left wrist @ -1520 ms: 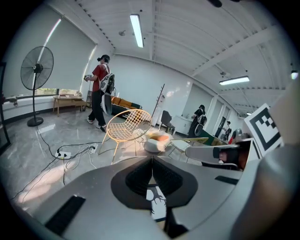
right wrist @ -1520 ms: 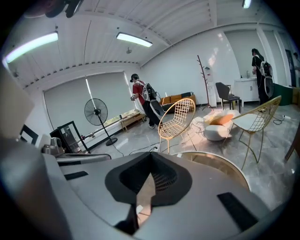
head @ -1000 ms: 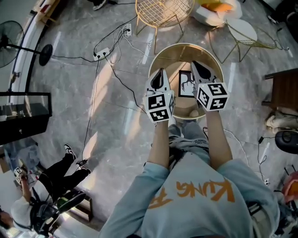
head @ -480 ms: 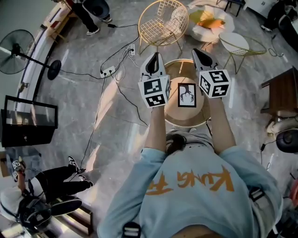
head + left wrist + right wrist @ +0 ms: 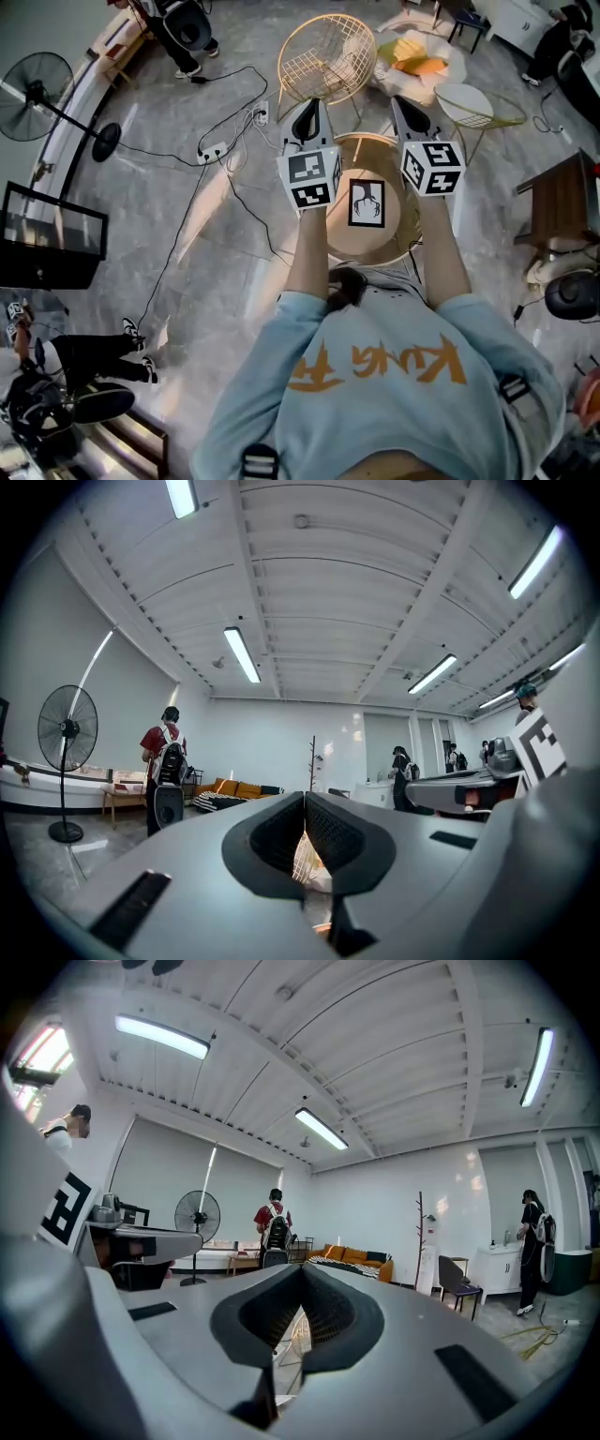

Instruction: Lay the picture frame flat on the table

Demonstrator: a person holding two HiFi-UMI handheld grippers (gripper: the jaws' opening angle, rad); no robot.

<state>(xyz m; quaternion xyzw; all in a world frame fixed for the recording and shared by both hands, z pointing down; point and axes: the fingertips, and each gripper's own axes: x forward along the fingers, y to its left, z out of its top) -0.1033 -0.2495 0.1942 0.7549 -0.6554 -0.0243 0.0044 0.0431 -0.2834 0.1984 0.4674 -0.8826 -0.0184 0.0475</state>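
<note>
Left gripper (image 5: 310, 106) and right gripper (image 5: 402, 102) pinched shut, empty, above the round table (image 5: 339, 240); picture frame (image 5: 367, 203) flat at the table's centre. Likely risk: dipping low and knocking it toward the table's rim.

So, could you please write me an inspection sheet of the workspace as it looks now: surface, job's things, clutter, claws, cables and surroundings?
Surface: round wooden table, in front of the person.
Job's things: picture frame lies flat on the table, picture side up.
Clutter: nothing seen on the table besides the frame.
Claws: left claw shut and empty; right claw shut and empty; both are raised and point out into the room.
Cables: power strip with loose cables on the floor, left of the table.
Surroundings: wire chair behind the table, standing fan at far left, people further off.
</note>
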